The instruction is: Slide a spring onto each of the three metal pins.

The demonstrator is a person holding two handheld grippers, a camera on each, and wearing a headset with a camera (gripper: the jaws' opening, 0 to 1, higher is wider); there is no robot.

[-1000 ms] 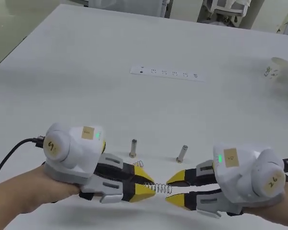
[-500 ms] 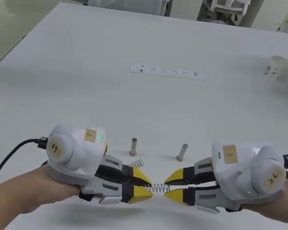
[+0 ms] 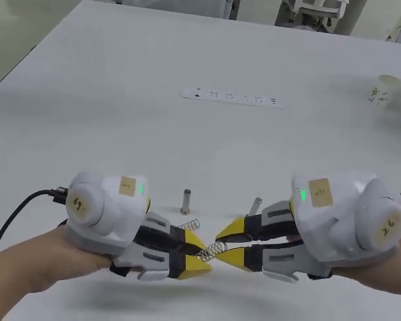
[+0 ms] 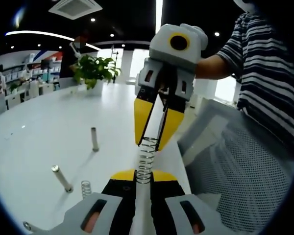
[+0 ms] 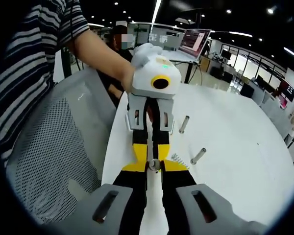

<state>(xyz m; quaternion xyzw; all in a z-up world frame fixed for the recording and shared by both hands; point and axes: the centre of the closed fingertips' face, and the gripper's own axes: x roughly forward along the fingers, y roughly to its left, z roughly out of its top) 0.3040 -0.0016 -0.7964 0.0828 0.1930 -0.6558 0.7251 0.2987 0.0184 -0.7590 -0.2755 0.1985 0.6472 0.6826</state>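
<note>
Bench: white tabletop (image 3: 107, 114) runs away from me toward 12 o'clock, under office lighting
Held spring: the held spring (image 3: 212, 250) hangs level just above the bench at 6 o'clock in the head view, spanning the gap between my two pairs of yellow tips
Left gripper: my left gripper (image 3: 206, 257) comes in from 9 o'clock, its jaws clamped on that end of the coil, which pokes out past the tips
Right gripper: my right gripper (image 3: 222, 247) faces it from 3 o'clock, its jaws a narrow gap apart with the coil's other end between the tips; I cannot tell whether they press on it
Loose spring: a loose spring (image 3: 192, 225) lies on the bench at 11 o'clock of the held one, just beside my left jaws
Pins: the left pin (image 3: 186, 200) stands upright beyond that, also at 11 o'clock; the right pin (image 3: 256, 202) stands at 1 o'clock, its foot hidden behind my right gripper
Farther out: a power strip (image 3: 230, 98) lies across the bench at 12 o'clock, well beyond the pins; a paper cup (image 3: 385, 88) sits at 2 o'clock; a black cable (image 3: 17, 214) trails off from my left gripper toward 8 o'clock
Behind me: a mesh chair (image 5: 54, 147) and a striped sleeve (image 5: 34, 44) show past the bench edge in the right gripper view
</note>
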